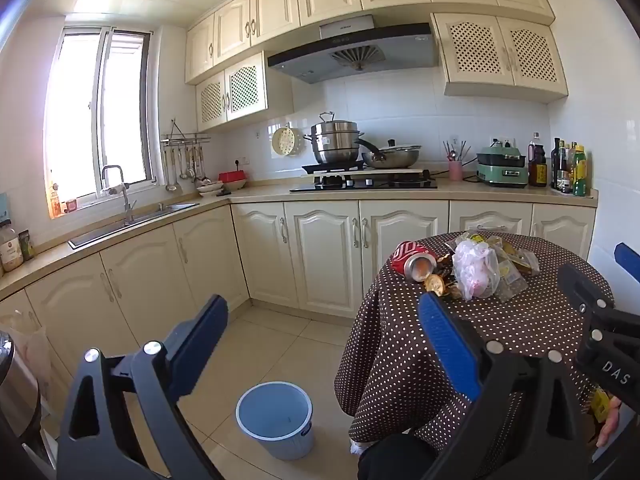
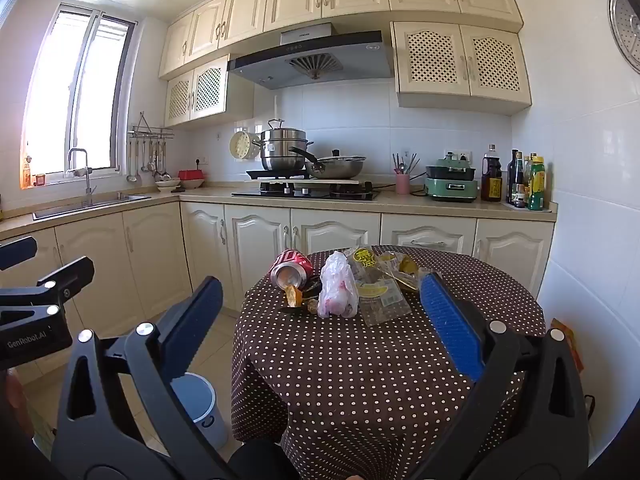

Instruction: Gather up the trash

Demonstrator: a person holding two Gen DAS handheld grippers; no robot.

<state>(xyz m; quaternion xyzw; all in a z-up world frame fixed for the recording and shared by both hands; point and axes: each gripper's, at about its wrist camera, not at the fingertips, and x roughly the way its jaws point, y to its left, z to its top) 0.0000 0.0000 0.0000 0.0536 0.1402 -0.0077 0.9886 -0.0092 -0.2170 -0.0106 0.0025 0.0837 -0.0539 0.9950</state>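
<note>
Trash lies on a round table with a brown dotted cloth (image 2: 360, 360): a red soda can (image 2: 290, 268) on its side, a crumpled clear plastic bag (image 2: 338, 290), orange peel (image 2: 294, 296) and clear snack wrappers (image 2: 380, 292). The pile also shows in the left wrist view, with the can (image 1: 412, 260) and the bag (image 1: 476, 272). A blue-white bin (image 1: 276, 416) stands on the floor left of the table. My left gripper (image 1: 324, 332) is open and empty above the floor. My right gripper (image 2: 320, 312) is open and empty, short of the pile.
Cream kitchen cabinets (image 2: 260, 248) run behind the table, with a stove and pots (image 2: 308, 168), a sink (image 1: 132, 224) and bottles (image 2: 528, 184) on the counter. The bin also shows in the right wrist view (image 2: 200, 408). A white wall (image 2: 592, 240) stands right of the table.
</note>
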